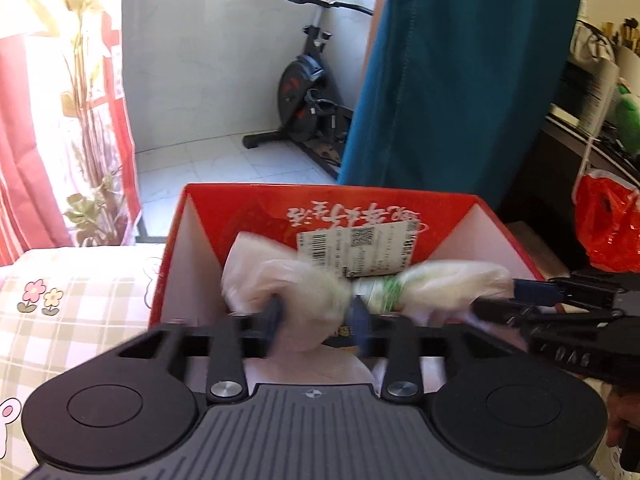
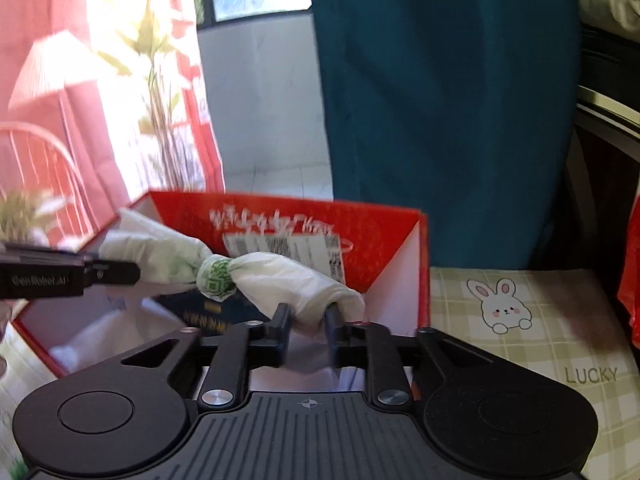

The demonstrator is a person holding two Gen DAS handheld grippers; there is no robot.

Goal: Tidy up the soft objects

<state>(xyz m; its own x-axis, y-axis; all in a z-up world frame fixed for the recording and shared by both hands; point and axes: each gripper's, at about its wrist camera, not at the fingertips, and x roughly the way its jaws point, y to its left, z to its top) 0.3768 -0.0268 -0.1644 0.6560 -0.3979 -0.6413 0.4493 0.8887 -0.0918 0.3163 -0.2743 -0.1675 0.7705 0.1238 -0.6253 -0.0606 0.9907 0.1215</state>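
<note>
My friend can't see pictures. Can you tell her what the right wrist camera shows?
A white plastic bag bundle, tied in the middle with a green-printed band, hangs over an open red box. The right claw has one end between its fingers, and the left claw is at the other end. The box sits on a checked cloth with a bunny.

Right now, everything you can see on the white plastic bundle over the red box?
The white plastic bundle looks like thin, translucent, crinkled bag film, cinched at the middle by a green-and-white printed band so both ends flare out. It lies roughly level, over the open red box, above a dark printed item inside. One end sits between the fingers of the left gripper, the other between those of the right gripper. Both sets of jaws stand partly open; contact is unclear. Motion blur softens the details.
</note>
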